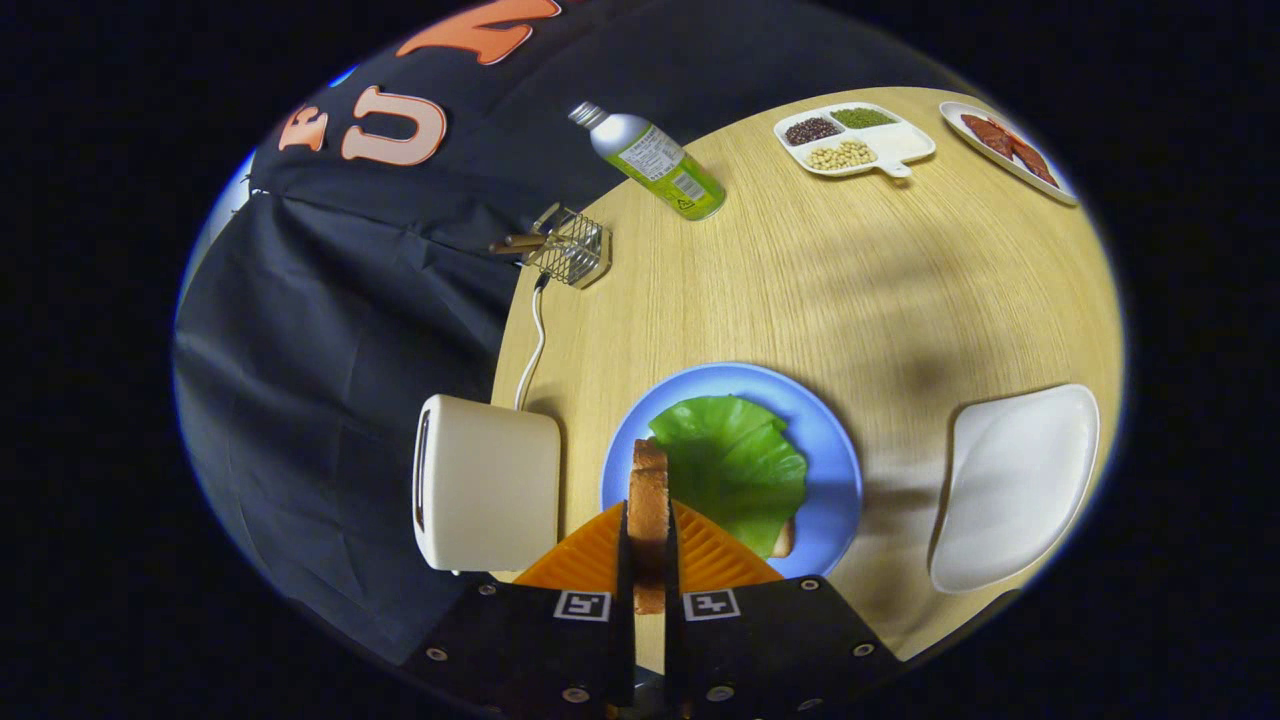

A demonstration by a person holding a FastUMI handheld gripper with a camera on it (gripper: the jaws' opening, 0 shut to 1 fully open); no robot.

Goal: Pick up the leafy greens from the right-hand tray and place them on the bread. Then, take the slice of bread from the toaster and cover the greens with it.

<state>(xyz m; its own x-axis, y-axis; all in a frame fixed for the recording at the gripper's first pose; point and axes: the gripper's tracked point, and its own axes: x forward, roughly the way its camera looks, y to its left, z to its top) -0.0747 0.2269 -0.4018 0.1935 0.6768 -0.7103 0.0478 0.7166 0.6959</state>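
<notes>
Bread slice (648, 505) is standing on edge between the two fingers of the claw (648, 560), which is closing narrowly on it, one finger pressing each flat face, so the slice is being held above the blue plate (835, 450). Leafy greens (735, 465) are lying spread over the plate just ahead of the fingers, and a corner of another bread piece (783, 540) is peeking out from under the leaf on its near right side. Beside the plate on the left, the cream toaster (487, 483) is sitting on the counter (800, 280), its white cord (535, 345) running back toward a small wire rack (572, 247) that is holding wooden-handled utensils. To the right of the plate, well apart from it, a white tray (1015, 485) is resting on the counter. Farther back, a green bottle with a silver top (652, 160) is lying tilted near the counter's rear edge, and beyond it to the right a white divided dish (855, 138) is holding dark, green and pale beans in separate compartments. Next to that, a white plate with reddish slices (1008, 148) is sitting at the far corner
</notes>
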